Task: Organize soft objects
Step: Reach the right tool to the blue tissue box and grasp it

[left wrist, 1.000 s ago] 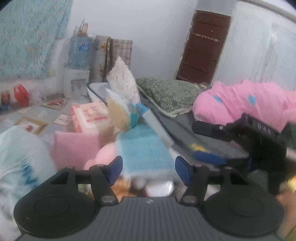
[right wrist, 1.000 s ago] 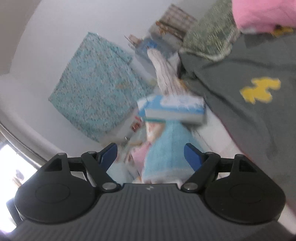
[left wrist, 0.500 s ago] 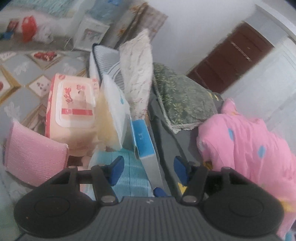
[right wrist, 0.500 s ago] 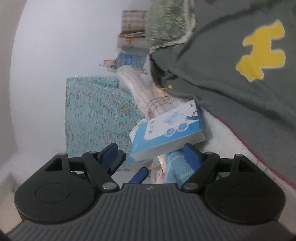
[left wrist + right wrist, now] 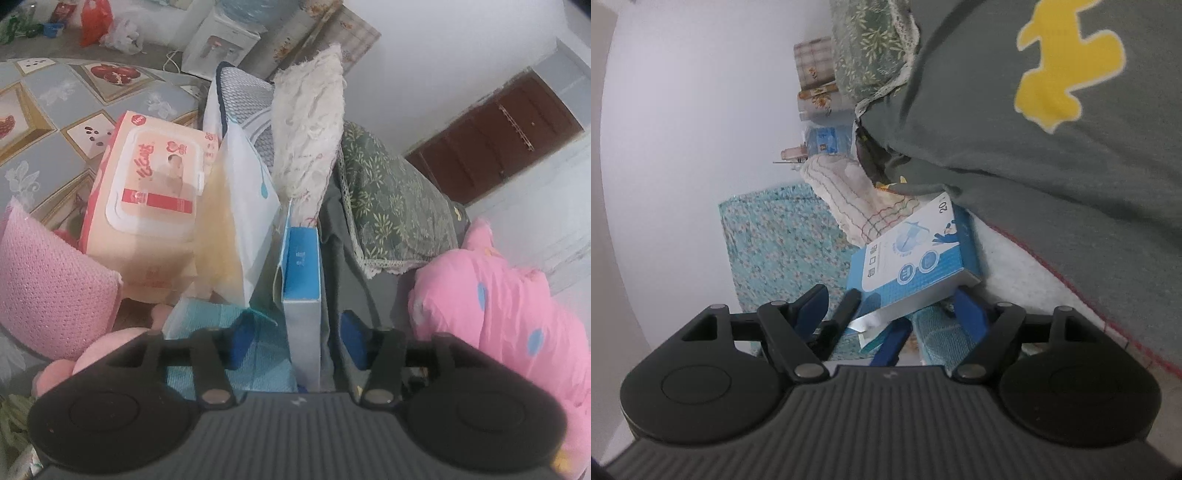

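A blue-and-white box [image 5: 301,295] stands on its narrow edge among soft things beside the bed. My left gripper [image 5: 295,345] straddles the box's near end; its jaws are closing, with a small gap showing on each side. The box [image 5: 912,254] also shows its printed face in the right wrist view. There my right gripper [image 5: 892,312] stands wide apart just below it, its pads off the box. The left gripper's blue fingers [image 5: 894,339] poke in under the box. A light-blue knitted cloth [image 5: 221,332] lies under the left jaws.
Left of the box lean a white pouch [image 5: 243,206], a pink wet-wipes pack [image 5: 155,192] and a pink knitted cloth [image 5: 48,280]. A cream towel [image 5: 310,122] stands behind. A green pillow [image 5: 391,206], a pink spotted blanket [image 5: 517,314] and a grey cover [image 5: 1052,184] lie on the bed.
Both views have rolled and dropped closer to the box. It now stands on edge between the narrower left jaws, and the left fingers have come into the right wrist view.
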Demonstrator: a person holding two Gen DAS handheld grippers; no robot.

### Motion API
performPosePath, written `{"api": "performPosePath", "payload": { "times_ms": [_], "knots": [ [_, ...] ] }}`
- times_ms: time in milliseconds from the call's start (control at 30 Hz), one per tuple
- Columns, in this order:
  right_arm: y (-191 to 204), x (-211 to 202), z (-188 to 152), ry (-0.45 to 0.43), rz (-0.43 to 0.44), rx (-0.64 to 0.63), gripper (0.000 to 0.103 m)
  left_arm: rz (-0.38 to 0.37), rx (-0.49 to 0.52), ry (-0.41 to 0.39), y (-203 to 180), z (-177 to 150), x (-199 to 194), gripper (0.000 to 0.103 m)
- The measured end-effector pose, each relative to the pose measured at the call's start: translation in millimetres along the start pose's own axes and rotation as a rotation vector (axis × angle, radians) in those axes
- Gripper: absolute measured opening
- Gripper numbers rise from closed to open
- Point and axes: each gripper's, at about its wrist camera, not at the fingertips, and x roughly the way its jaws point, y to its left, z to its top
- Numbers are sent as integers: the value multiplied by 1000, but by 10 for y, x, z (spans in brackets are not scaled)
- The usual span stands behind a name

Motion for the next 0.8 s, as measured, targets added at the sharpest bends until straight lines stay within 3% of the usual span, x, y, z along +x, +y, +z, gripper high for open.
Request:
{"api": "performPosePath", "payload": {
  "times_ms": [233, 433, 800],
  "knots": [
    [-31, 17, 14, 0, -1, 8, 75, 6, -96, -15, 10, 41, 104, 51],
    [-55, 10, 13, 5, 1, -1, 74, 9, -161, -71, 63, 7, 144, 25],
    [-81, -62, -11, 15, 24, 0, 70, -103, -177, -95, 90, -303, -267, 21]
  ]
}}
